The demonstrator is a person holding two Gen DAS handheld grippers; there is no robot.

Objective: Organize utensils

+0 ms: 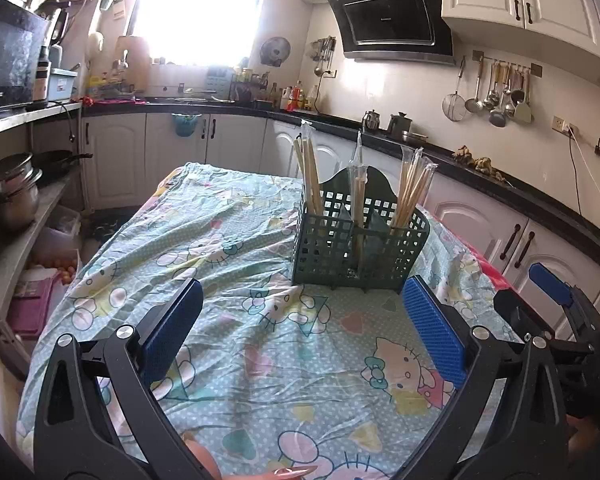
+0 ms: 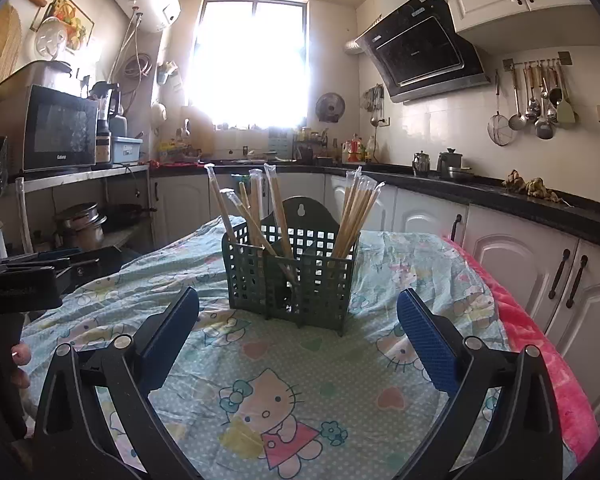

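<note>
- Blue ribbed pads lined both fingers of the left gripper (image 1: 302, 320), whose jaws stood spread wide with nothing between them and nothing touching them; only the tablecloth (image 1: 236, 240) showed in the gap.
- The right gripper (image 2: 298, 320) was likewise spread wide and held nothing, its blue pads (image 2: 424, 340) hanging above the cloth, clear of the holder.
- A dark green plastic utensil basket (image 1: 358, 248) of square-holed lattice stood upright on the Hello Kitty tablecloth, just ahead of both grippers and near the table's far right part in the left wrist view.
- The basket's taller back panel, with a keyhole hanging slot seen in the right wrist view, faced away from the cameras.
- Wrapped wooden chopsticks (image 1: 310, 176) stood on end in its compartments, long axes near vertical, tips up and bases down inside the lattice.
- In the left wrist view one bundle leaned slightly left in the left compartment, a second (image 1: 358, 196) rose almost straight in the middle, and a third (image 1: 414, 188) fanned up and to the right.
- In the right wrist view the left-hand sticks (image 2: 244, 220) crossed each other at slants, while the right-hand bundle (image 2: 356, 216) tilted up to the right.
- The right gripper showed at the right edge of the left wrist view, beside the table's edge.
- A pink blanket (image 2: 540, 340) lay under the cloth along the table's right side.
</note>
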